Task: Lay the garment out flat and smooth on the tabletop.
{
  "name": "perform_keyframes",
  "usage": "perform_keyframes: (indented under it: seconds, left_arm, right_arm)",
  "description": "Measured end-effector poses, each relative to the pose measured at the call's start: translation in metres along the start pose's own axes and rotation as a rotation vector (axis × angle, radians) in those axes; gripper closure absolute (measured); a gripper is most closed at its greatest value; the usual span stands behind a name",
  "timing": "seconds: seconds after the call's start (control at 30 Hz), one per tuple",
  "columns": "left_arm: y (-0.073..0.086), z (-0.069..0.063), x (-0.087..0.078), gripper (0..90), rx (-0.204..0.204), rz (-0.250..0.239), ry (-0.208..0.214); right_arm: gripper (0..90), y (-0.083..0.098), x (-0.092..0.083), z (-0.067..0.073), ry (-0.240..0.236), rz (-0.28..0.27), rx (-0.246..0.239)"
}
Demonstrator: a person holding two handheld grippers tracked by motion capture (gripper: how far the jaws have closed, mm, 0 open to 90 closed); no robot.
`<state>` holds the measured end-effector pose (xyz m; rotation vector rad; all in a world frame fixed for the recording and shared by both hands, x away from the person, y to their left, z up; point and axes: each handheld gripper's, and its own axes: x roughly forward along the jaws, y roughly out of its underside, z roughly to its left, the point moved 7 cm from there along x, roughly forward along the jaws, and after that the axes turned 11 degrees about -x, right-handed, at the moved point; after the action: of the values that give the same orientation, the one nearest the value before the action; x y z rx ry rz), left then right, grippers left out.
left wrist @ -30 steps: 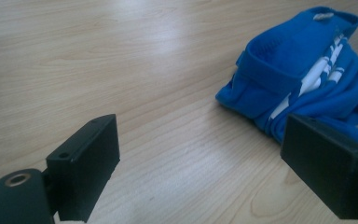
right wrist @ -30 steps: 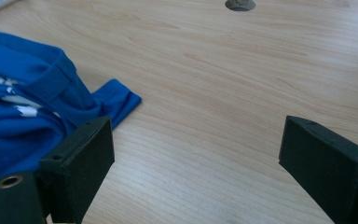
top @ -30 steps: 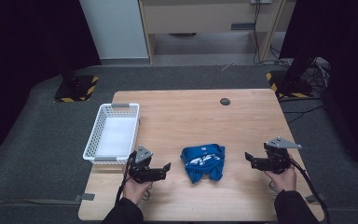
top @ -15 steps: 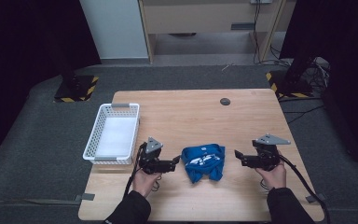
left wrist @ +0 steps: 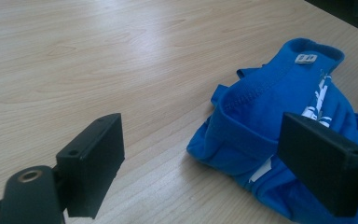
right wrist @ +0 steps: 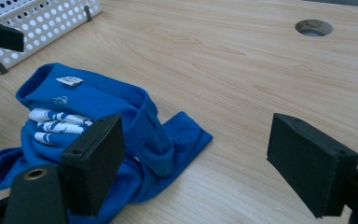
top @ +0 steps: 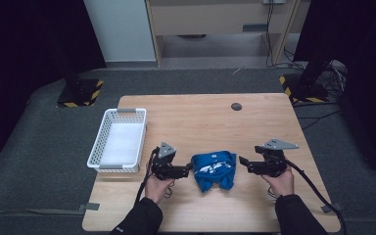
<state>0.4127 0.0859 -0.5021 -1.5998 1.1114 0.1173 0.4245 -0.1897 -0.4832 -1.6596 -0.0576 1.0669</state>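
Both claws have closed in on the shirt [top: 214, 170] from either side. It lies crumpled on the surface [top: 200, 117], right of the basket [top: 119, 139]. Left claw [top: 188, 169] and right claw [top: 242, 161], their jaws just narrowing, gape empty; a grab looks imminent.

Light wooden table [top: 274, 127], round cable hole [top: 236, 106] near far edge. White perforated basket [top: 119, 140] at left edge. Crumpled blue garment [top: 214, 169] on front centre, well apart from basket.
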Motion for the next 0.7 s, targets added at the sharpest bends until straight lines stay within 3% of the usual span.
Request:
perform_keyframes:
  seconds: [0.37,0.7]
  left_arm:
    - [0.003,-0.006,0.014,19.0,0.005,0.023,0.024]
    - [0.006,-0.008,0.023,28.4,0.011,0.035,0.057]
  right_arm:
    - [25.1,-0.003,0.019,0.016,-0.049,0.02,-0.026]
    - [40.5,0.005,0.035,0.022,-0.124,0.054,0.001]
